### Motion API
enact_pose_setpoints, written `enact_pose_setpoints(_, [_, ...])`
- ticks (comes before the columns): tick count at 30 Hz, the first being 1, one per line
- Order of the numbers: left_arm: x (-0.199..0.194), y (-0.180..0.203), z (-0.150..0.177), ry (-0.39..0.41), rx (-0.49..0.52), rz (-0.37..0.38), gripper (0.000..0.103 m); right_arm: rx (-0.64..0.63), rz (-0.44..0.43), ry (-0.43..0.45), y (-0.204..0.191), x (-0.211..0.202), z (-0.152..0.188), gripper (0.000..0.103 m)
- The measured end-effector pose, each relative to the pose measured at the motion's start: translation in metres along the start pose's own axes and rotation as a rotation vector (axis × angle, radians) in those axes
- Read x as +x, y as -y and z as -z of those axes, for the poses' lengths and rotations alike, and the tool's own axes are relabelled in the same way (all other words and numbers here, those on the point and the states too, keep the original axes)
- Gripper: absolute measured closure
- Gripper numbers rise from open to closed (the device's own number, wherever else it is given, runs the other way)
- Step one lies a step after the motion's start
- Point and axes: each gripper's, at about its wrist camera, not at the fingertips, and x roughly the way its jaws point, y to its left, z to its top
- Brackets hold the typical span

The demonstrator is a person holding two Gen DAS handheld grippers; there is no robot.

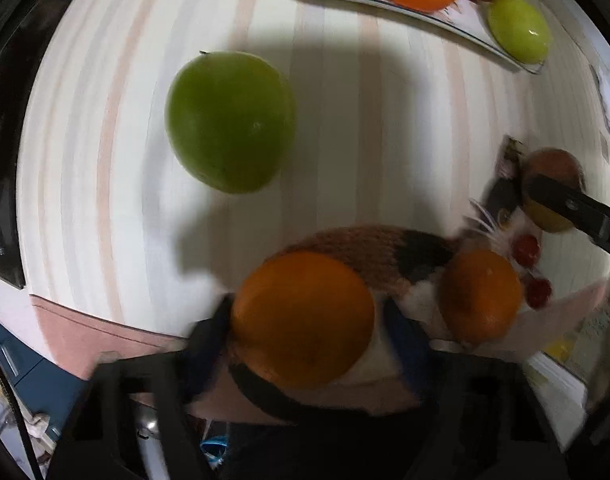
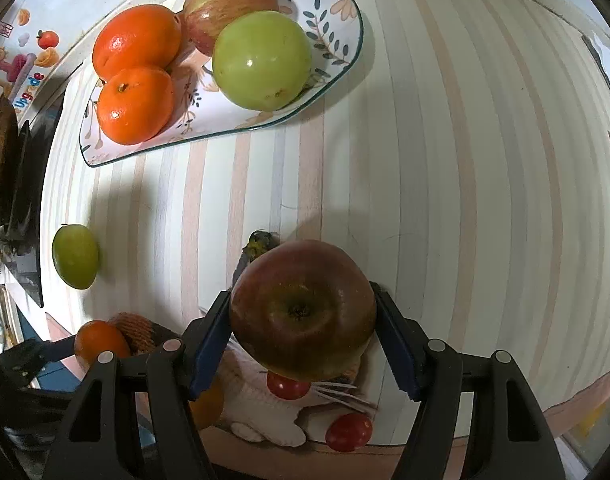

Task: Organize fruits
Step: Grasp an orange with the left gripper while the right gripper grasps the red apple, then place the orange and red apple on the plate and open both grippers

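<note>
We are working both grippers straight down over a cat-shaped mat point(image 2: 265, 404), where the loose fruit is sitting. Our right gripper point(image 2: 303, 340) is straddling the red apple point(image 2: 303, 310), blue pads hugging both flanks about half open; this looks like a grip, since the apple fills the gap. Our left gripper point(image 1: 305, 324) is bracketing an orange point(image 1: 303, 318) the same way, though blur is hiding whether its pads are pressing, so we cannot tell if it is held. A second orange point(image 1: 481, 294) and cherry tomatoes point(image 2: 349, 432) are waiting just beside on the mat. Farther out a green fruit point(image 1: 229, 120) is lying alone on the striped table point(image 2: 465, 160). Farthest, the plate point(image 2: 337, 12) is already collecting two oranges, an apple and a green fruit, presumably our destination.
</note>
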Motion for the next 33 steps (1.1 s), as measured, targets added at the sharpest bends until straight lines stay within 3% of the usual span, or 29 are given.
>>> enact_pose_setpoints(7, [-0.008, -0.001, -0.01, 0.076, -0.033, -0.019, 0.039, 0.051, -0.036, -0.036, 0.016, 0.001, -0.02, 0.03])
enact_pose_setpoints(17, [-0.004, 0.028, -0.025, 0.081, -0.022, -0.025, 0.039, 0.094, -0.029, -0.048, 0.03, 0.002, -0.022, 0.03])
enact_pose_setpoints(22, [-0.014, 0.033, -0.03, 0.087, -0.015, -0.024, 0.039, 0.09, -0.051, 0.012, 0.034, -0.005, -0.012, 0.031])
enact_pose_setpoints(28, [-0.064, 0.023, -0.043, 0.162, -0.022, 0.059, 0.039, 0.099, -0.087, 0.075, 0.037, -0.031, -0.024, 0.031])
enact_pose_setpoints(33, [-0.107, 0.015, -0.078, 0.245, -0.039, 0.106, 0.039, 0.111, -0.127, 0.152, 0.037, -0.063, -0.066, 0.031])
